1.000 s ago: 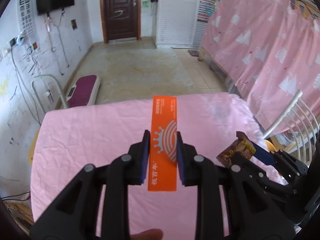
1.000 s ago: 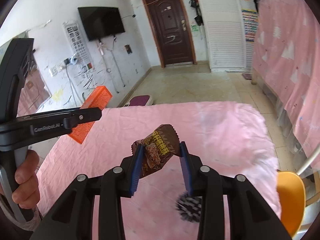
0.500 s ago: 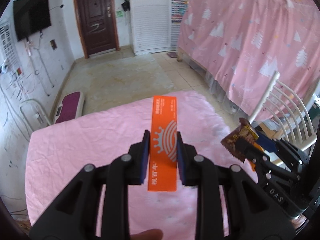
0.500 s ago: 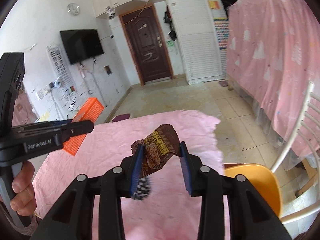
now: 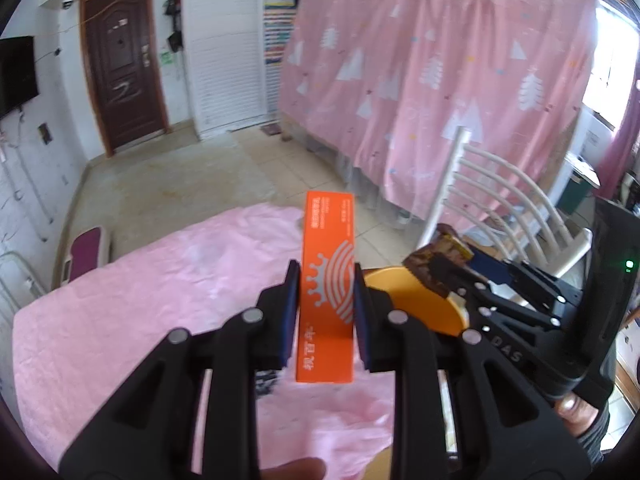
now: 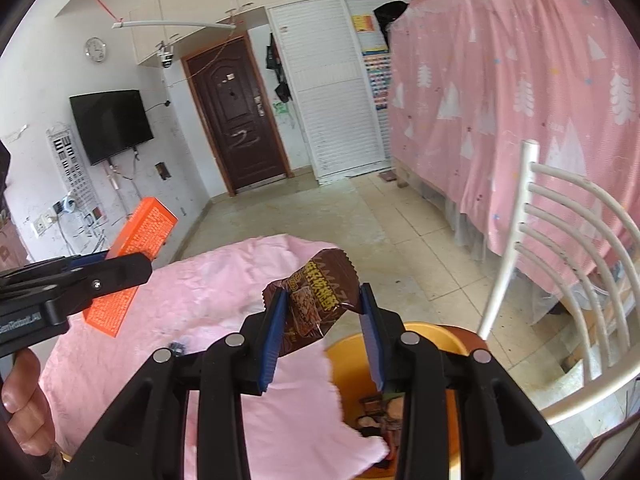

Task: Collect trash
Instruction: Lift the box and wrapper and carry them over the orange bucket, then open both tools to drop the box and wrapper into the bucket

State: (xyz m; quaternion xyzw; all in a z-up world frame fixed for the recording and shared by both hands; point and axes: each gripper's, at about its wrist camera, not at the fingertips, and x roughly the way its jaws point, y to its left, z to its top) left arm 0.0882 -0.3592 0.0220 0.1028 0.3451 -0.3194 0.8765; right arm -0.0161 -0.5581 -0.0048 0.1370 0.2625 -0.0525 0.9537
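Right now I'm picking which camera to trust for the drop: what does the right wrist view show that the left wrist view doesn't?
Only the right wrist view looks into the orange bin, with wrappers already lying at its bottom, and shows a wall clock.

Only the left wrist view shows the orange box's printed front, clamped in the left gripper.

Both show the brown snack wrapper in the right gripper, the pink tablecloth and the white chair.

The left gripper (image 5: 326, 300) tilts downward, its jaws clamped on an orange box (image 5: 328, 280). Just to its right, the right gripper (image 6: 322, 320) also points downward, jaws pinching a brown wrapper (image 6: 316, 296). A hand (image 6: 24, 396) grips the left handle.
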